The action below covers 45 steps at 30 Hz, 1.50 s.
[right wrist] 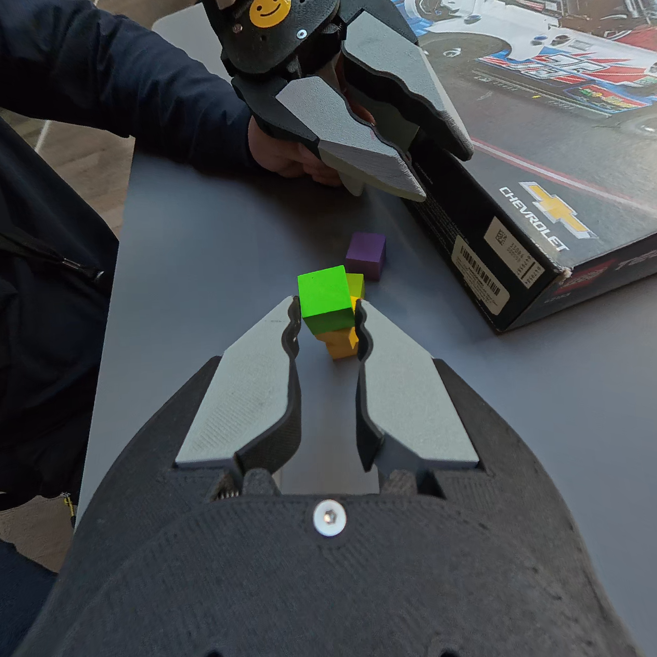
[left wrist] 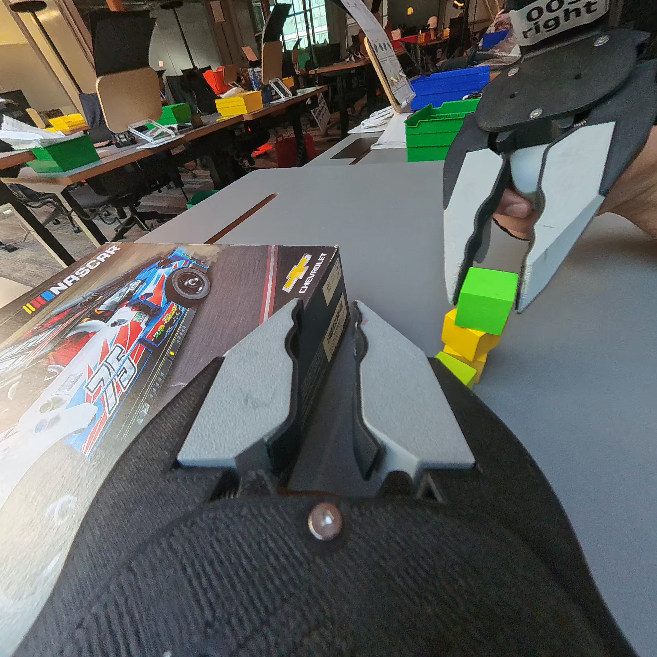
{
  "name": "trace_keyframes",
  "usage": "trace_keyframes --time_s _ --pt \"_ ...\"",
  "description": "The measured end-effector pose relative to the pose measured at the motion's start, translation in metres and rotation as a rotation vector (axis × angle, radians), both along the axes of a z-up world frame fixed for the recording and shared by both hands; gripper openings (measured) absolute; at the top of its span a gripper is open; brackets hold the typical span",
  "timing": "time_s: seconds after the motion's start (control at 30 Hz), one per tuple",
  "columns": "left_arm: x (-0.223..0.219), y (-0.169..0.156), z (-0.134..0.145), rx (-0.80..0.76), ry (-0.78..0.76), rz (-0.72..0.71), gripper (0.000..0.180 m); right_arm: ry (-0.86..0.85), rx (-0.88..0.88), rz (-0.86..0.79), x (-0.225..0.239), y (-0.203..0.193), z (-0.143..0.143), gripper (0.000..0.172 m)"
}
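**R gripper** (right wrist: pixel 326 302): hand-held, jaws narrowed onto green cube (right wrist: pixel 325 297). Pads look to sit against both its sides; contact on the L side is thin.

**L gripper** (left wrist: pixel 327 305): hand-held, fingers part-spread astride the top edge of the printed box (left wrist: pixel 177 320). One finger lies over the lid, the other beside the side wall w/ a sliver of table showing between. Not pinching anything.

**Green cube**: top of a small stack near the table's (right wrist: pixel 213 249) middle. It rests skewed and overhanging on a yellow cube (right wrist: pixel 341 346). More yellow appears under that one.

**Lime cube** (right wrist: pixel 356 284): at the stack's foot, touching it.

**Purple cube** (right wrist: pixel 366 254): just beyond, alone, between the stack and the box.

**Risks (judgement):**
- Stack topples. Cause: green cube is off-square w/ little bearing area, so any sideways drag from the R pads would tip it.
- Yellow cubes twist out. Cause: they are already misaligned, and downward push would shear them.
- Cube sticks to one pad. Cause: uneven contact would pull it off the stack.
- Box slides into the purple cube and stack. Cause: the L gripper leans on the box edge, and the box stands near both.
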State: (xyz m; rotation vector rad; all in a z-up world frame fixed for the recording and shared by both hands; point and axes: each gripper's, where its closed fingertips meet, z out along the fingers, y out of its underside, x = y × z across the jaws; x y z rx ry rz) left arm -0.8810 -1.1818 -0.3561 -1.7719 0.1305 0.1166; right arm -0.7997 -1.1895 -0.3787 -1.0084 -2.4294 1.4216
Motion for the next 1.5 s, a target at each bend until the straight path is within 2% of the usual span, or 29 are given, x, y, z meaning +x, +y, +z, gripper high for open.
trace_keyframes --time_s 0.1,0.2,0.4,0.53,0.67,0.87,0.97,1.0,1.17,1.27,1.4,1.5 --pt "0.001 0.000 0.000 0.000 0.000 -0.004 0.025 -0.005 -0.003 0.007 0.001 0.000 -0.001 0.029" --pt "0.007 -0.001 0.001 0.011 0.002 -0.050 0.030 0.020 -0.073 0.018 0.002 -0.001 0.010 0.030" --pt "0.040 -0.010 0.005 0.037 0.013 -0.282 0.036 0.157 -0.300 -0.037 -0.002 0.018 0.054 0.029" --pt "0.059 -0.012 -0.010 -0.055 0.061 -0.392 0.044 0.222 -0.395 -0.093 -0.004 0.036 0.073 0.025" --pt "0.070 -0.010 -0.028 -0.152 0.174 -0.418 0.051 0.265 -0.436 -0.127 -0.003 0.046 0.082 0.024" --pt "0.075 -0.011 -0.054 -0.284 0.311 -0.426 0.050 0.270 -0.458 -0.136 -0.003 0.050 0.084 0.024" --pt "0.071 -0.013 -0.068 -0.367 0.360 -0.413 0.043 0.265 -0.454 -0.133 -0.003 0.048 0.083 0.024" --pt "0.069 -0.012 -0.071 -0.382 0.370 -0.401 0.035 0.264 -0.452 -0.133 -0.003 0.048 0.082 0.024" --pt "0.065 -0.010 -0.071 -0.400 0.325 -0.384 0.033 0.253 -0.455 -0.132 -0.004 0.048 0.080 0.024" --pt "0.062 -0.009 -0.057 -0.337 0.225 -0.383 0.033 0.242 -0.457 -0.132 -0.004 0.048 0.077 0.024" --pt "0.041 -0.011 -0.004 -0.022 0.046 -0.324 0.033 0.214 -0.448 -0.134 -0.007 0.046 0.071 0.024" --pt "0.028 -0.013 0.012 0.076 -0.045 -0.298 0.032 0.199 -0.414 -0.138 -0.011 0.040 0.065 0.025"
